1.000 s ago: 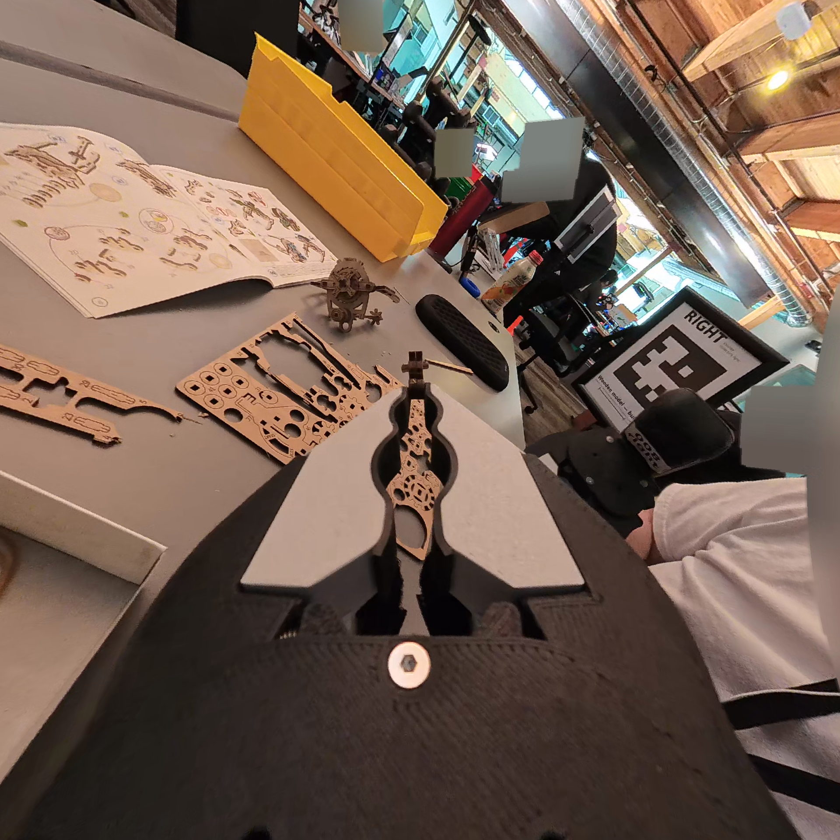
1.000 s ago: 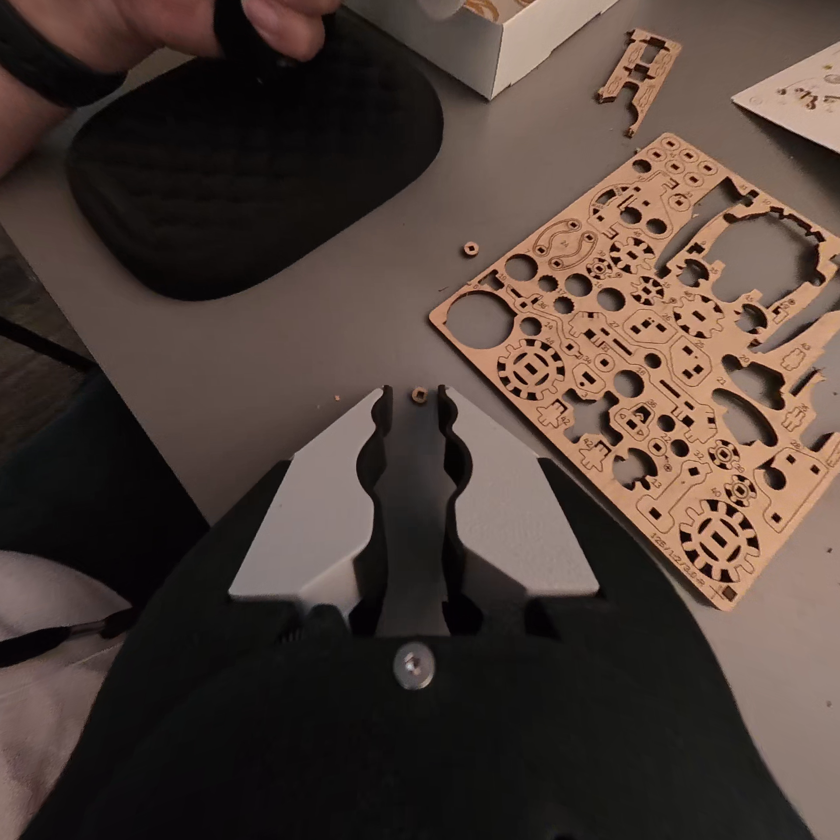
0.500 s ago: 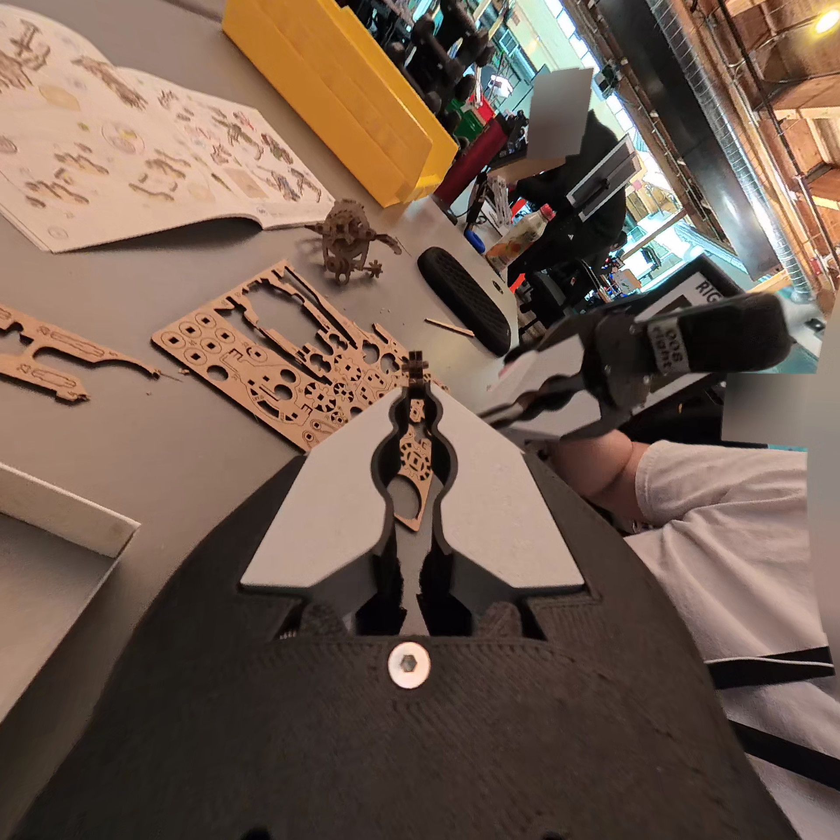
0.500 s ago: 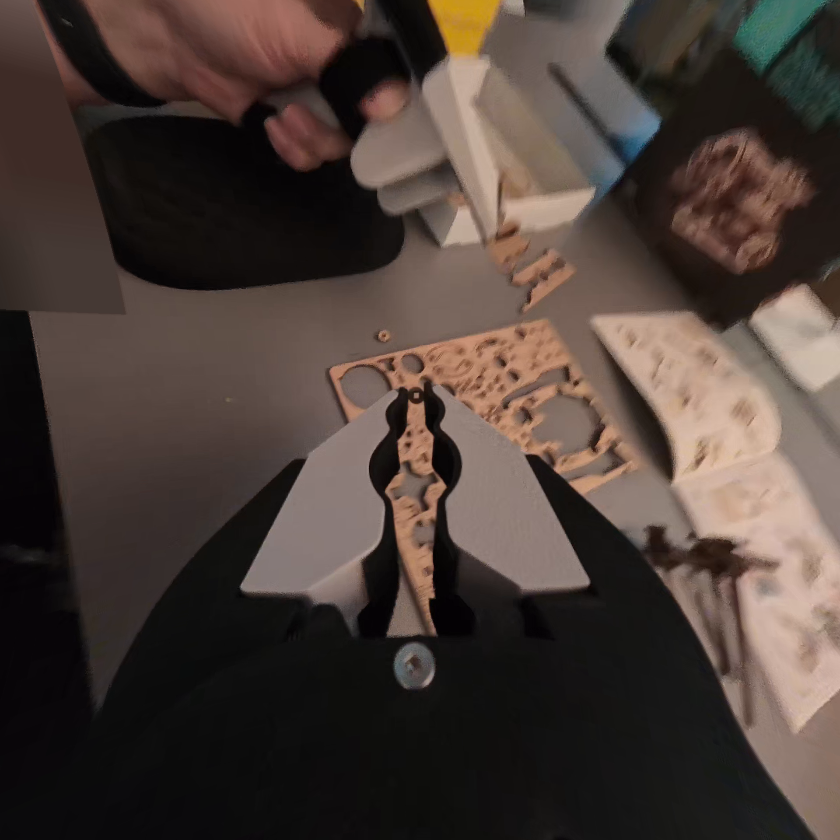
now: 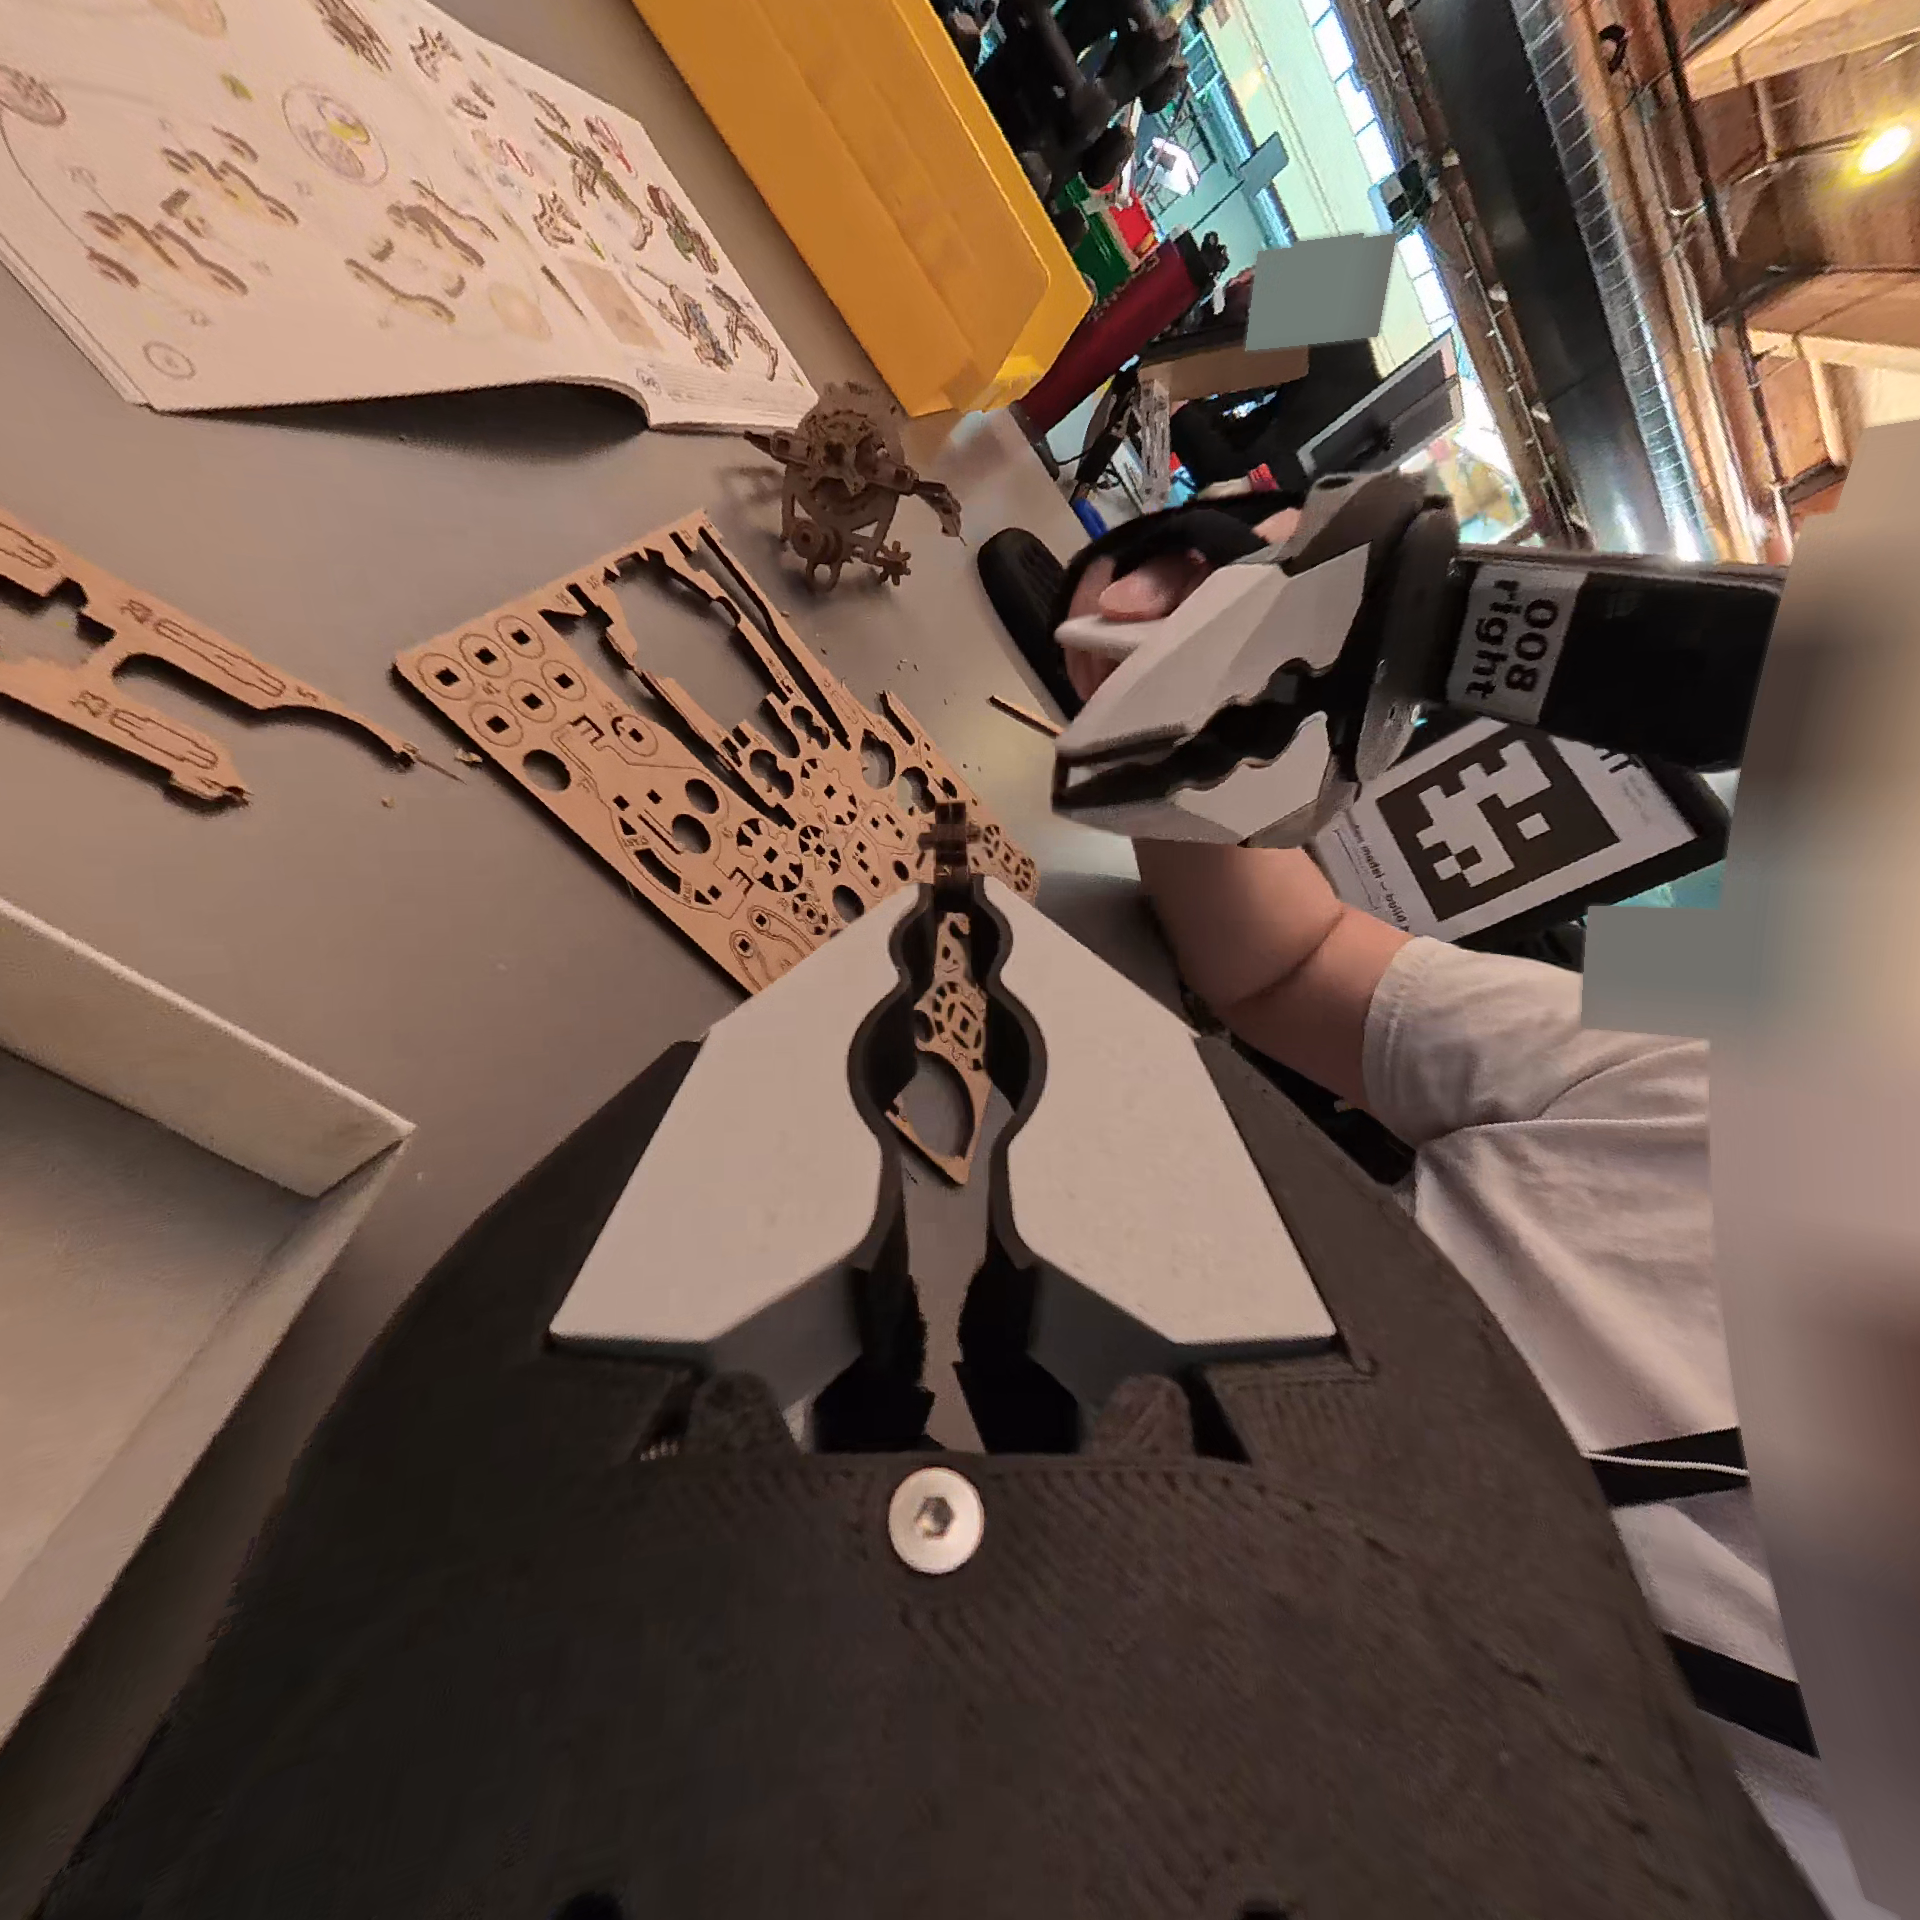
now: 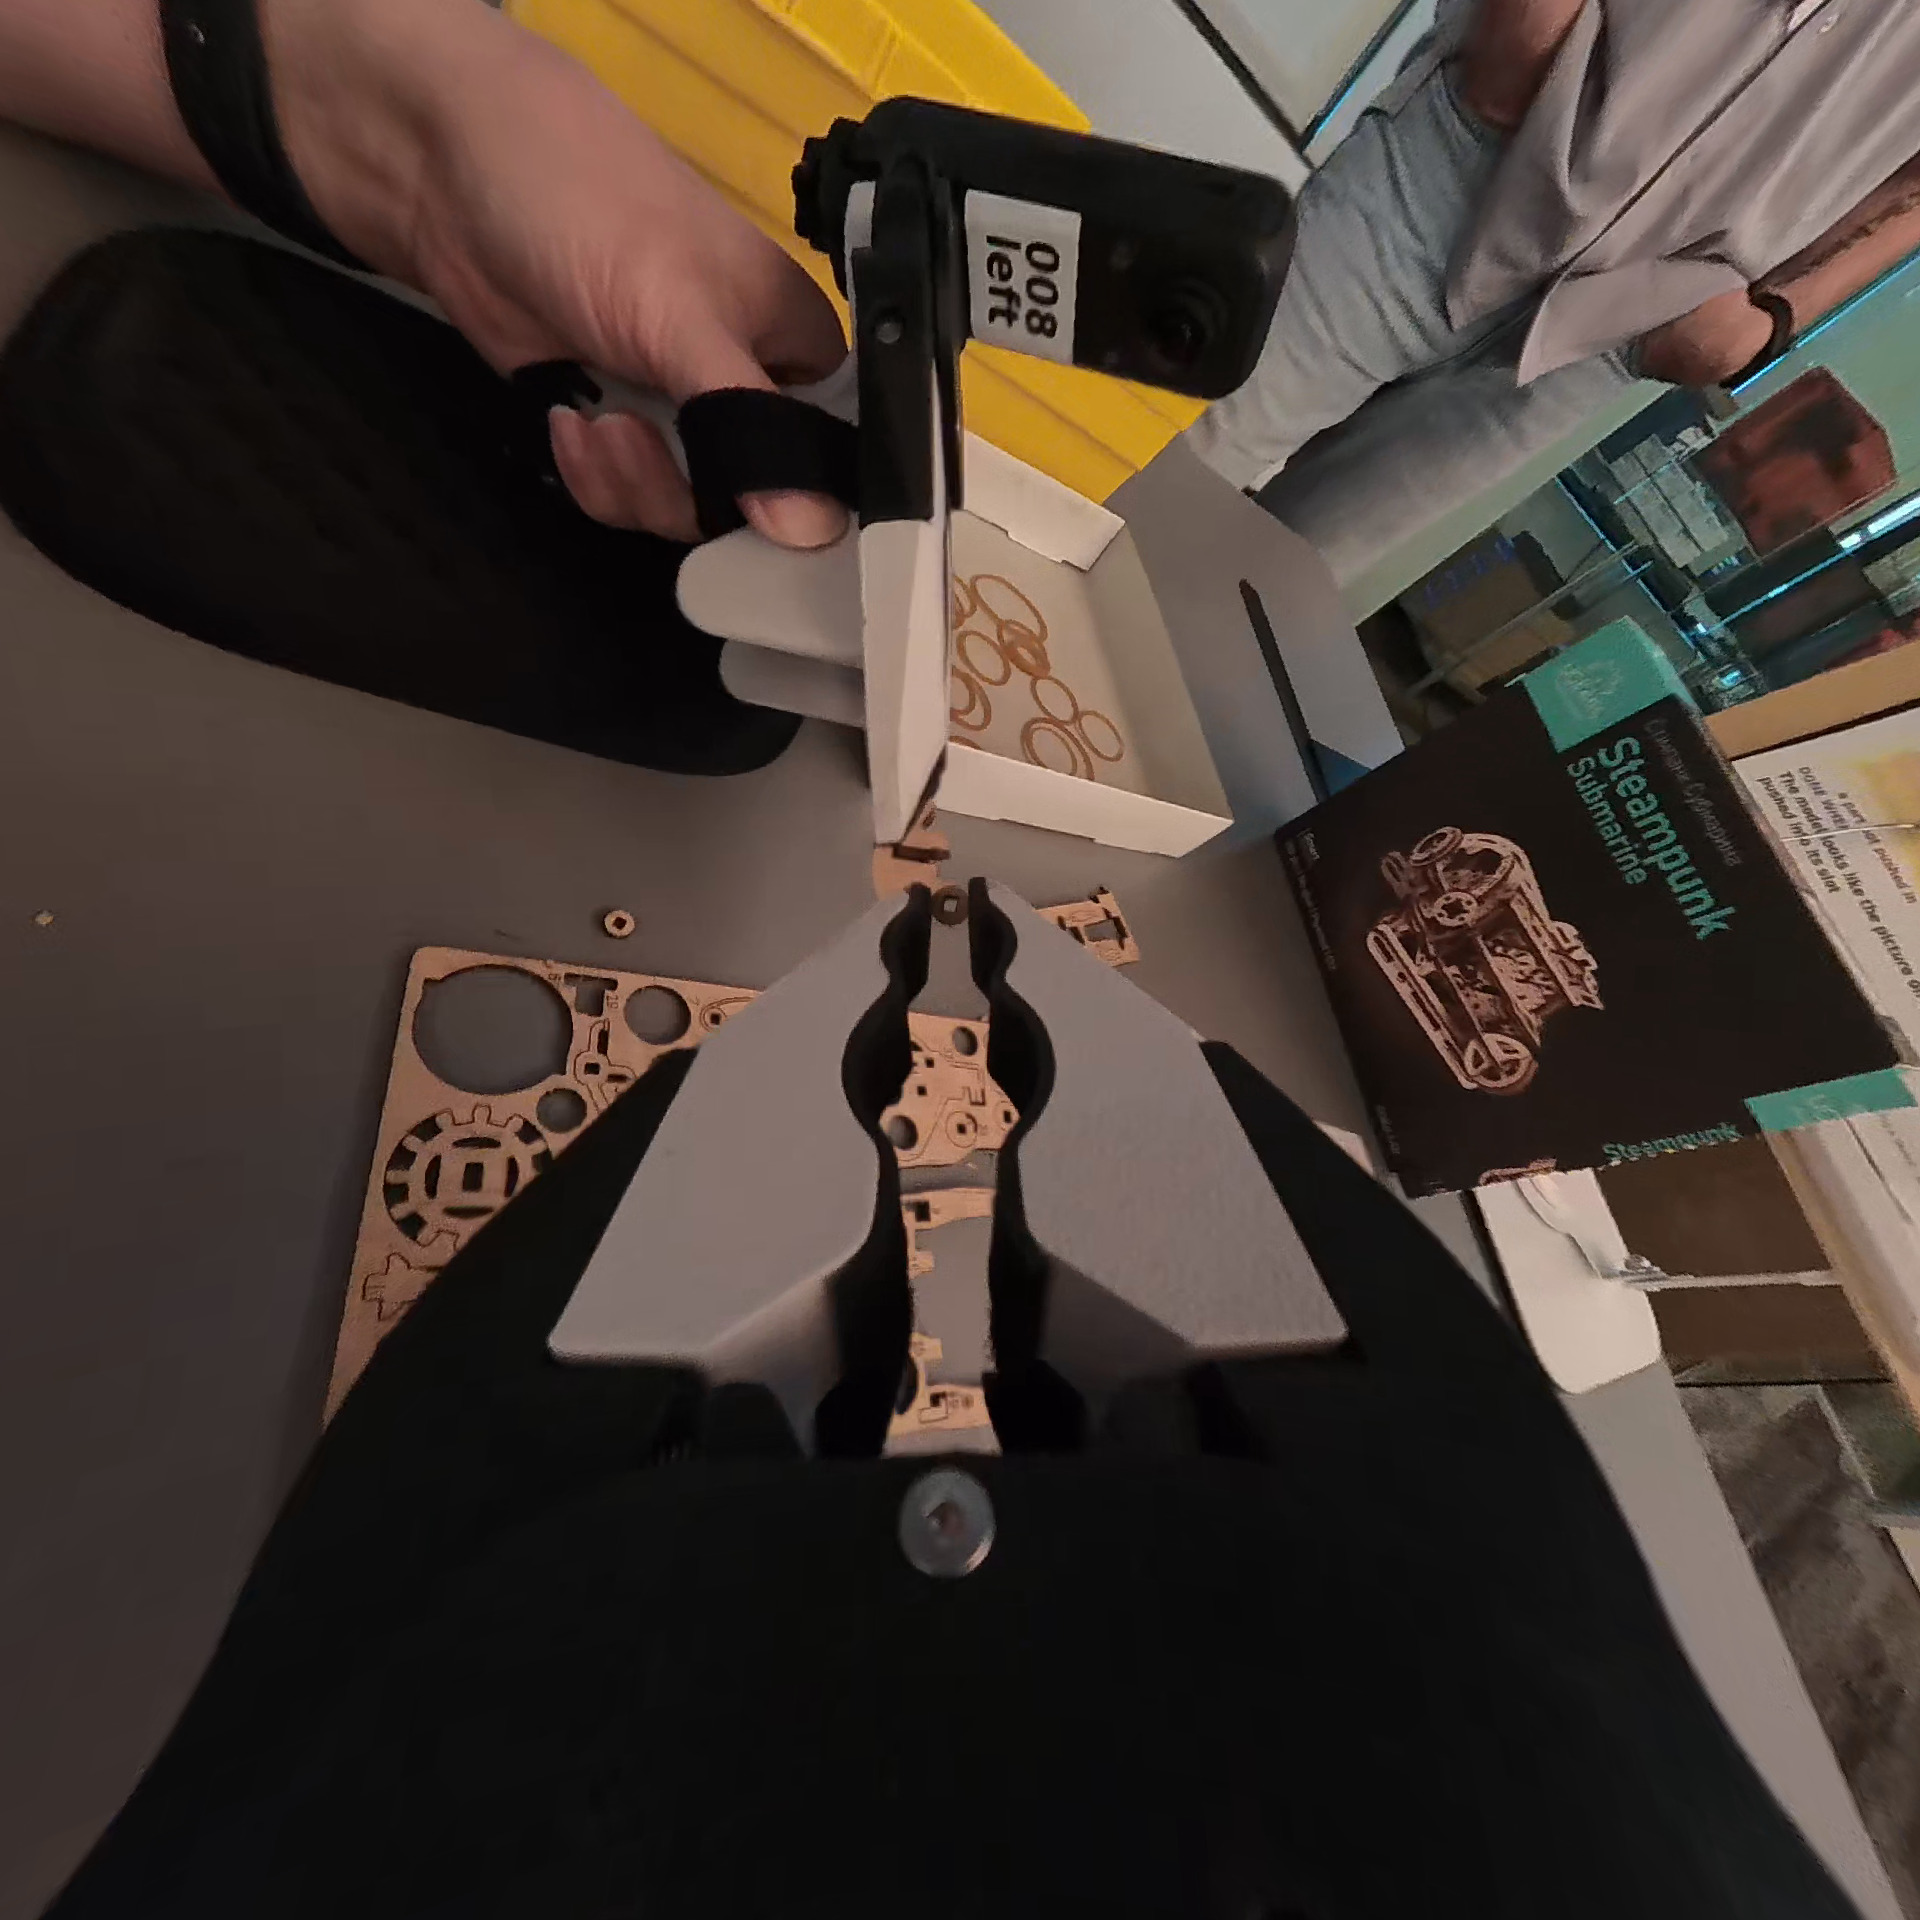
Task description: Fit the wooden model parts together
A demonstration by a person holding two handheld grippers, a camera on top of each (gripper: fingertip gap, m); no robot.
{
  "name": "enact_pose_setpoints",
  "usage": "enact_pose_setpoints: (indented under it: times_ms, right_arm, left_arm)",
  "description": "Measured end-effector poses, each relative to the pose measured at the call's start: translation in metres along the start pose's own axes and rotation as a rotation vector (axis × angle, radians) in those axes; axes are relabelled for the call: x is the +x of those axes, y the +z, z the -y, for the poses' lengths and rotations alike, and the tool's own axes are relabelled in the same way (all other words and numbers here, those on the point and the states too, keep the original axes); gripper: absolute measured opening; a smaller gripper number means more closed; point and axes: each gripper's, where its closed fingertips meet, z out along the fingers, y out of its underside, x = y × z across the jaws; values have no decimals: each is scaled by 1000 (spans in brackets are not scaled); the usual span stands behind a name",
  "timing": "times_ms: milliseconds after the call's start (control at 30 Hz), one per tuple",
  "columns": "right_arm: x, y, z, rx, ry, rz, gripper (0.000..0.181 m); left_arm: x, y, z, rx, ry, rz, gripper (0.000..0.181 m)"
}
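- A grey table point(image 5: 312, 935) in a busy workshop lay under both tools, with a yellow bin point(image 5: 883, 187) far beyond them.
- The left gripper point(image 5: 948, 883) was clamped on a small wooden part point(image 5: 951, 1023), whose cross-shaped tip stuck out past the fingertips, probably to leave the joint exposed.
- The right gripper point(image 6: 948, 902) pinched a tiny wooden ring point(image 6: 948, 902), held just short of that tip, seemingly lined up for slipping on.
- Beneath the tools lay the punched wooden sheet point(image 5: 644, 748); farther off stood a half-built model point(image 5: 847, 499) beside the instruction booklet point(image 5: 364, 208).
- Only the right wrist view showed the ring, the white tray point(image 6: 1132, 810) and the kit box point(image 6: 1579, 935).
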Motion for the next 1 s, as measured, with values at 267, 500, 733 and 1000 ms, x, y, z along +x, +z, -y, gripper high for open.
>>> enact_pose_setpoints:
  times_ms: [267,500,733,1000]
  right_arm:
    - [0,-14,-15,-34,-31,-88,6]
    - [22,-13,-16,-66,-123,-68,5]
    - [21,-10,-22,-48,-89,-105,6]
    - [15,-12,-37,-77,-68,-116,5]
  left_arm:
    - [4,1,10,57,49,-17,4]
    - [-4,5,17,64,44,-18,4]
    - [11,1,25,105,101,-103,4]
    - [28,-2,26,122,4,-283,4]
